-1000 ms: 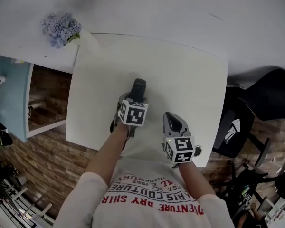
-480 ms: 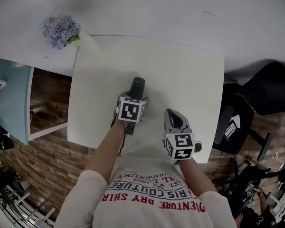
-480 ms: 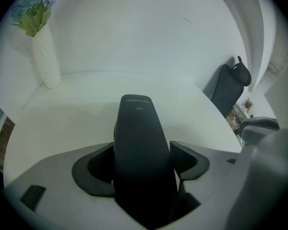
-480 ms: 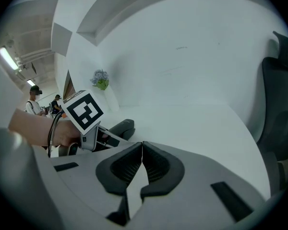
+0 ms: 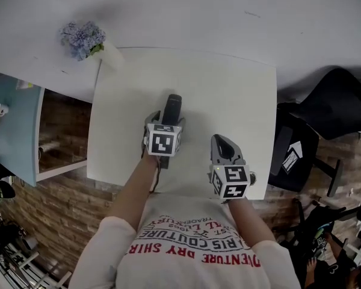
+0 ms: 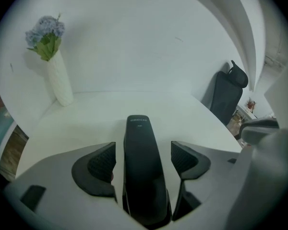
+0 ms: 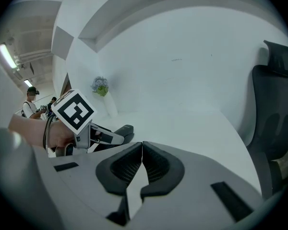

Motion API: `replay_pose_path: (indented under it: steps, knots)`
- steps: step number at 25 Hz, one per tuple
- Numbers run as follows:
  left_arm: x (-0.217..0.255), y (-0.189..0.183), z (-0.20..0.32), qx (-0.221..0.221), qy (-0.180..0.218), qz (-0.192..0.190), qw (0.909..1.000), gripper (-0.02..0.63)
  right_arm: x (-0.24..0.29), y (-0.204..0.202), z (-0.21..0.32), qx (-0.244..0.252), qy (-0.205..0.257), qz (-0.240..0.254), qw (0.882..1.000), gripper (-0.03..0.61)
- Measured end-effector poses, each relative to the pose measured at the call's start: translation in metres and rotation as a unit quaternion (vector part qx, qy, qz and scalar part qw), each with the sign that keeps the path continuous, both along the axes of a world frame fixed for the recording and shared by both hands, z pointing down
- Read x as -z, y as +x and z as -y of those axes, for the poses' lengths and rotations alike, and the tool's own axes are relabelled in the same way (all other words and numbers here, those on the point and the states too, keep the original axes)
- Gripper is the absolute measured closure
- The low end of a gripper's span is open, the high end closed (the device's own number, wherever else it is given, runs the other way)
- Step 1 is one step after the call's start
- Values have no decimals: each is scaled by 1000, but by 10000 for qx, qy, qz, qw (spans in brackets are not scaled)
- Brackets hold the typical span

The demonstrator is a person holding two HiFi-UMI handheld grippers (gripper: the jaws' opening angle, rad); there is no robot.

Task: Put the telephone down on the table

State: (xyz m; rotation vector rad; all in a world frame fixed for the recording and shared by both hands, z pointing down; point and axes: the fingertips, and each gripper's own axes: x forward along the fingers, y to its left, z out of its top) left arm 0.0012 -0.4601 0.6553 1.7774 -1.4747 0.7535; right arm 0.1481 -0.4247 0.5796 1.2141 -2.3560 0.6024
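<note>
The black telephone [image 5: 174, 105] lies flat on the white table [image 5: 234, 89], pointing away from me. My left gripper [image 5: 167, 123] straddles its near end. In the left gripper view the telephone [image 6: 140, 147] runs up between the two pads [image 6: 102, 163], with a gap on each side; the jaws are opening and neither pad presses on it. My right gripper [image 5: 222, 147] rests near the table's front edge, to the right of the left one. Its jaws meet, shut on nothing [image 7: 142, 163]. The right gripper view shows the left gripper [image 7: 97, 136] and the telephone's tip [image 7: 124, 129].
A white vase with blue flowers [image 5: 84, 38] stands at the table's far left corner, against the white wall. A black office chair [image 5: 316, 137] sits off the table's right side. Brick-patterned floor lies beyond the left and near edges.
The left jaws have spread away from the telephone, which stays lying on the table. The right gripper has kept its place near the front edge.
</note>
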Motion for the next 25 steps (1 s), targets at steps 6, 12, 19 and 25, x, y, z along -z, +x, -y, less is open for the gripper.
replay_pose_path:
  steps: [6,12,19,25]
  knots:
    - [54,-1,-23,249,701,-268,9969,407,30,-8,-7,-80,385,127,9991,554]
    - [109,-2,-57,-27,1440,-199,9894,583,50,-26,-29,-164,626,229,9976,554]
    - [198,-8,-80,-230,2983,-249,9539,589,105,-56,-51,5,1222,821,9891,554]
    - [249,-9,-104,-368,3690,-402,9278,589,153,-58,-59,-142,1978,865,9763,554]
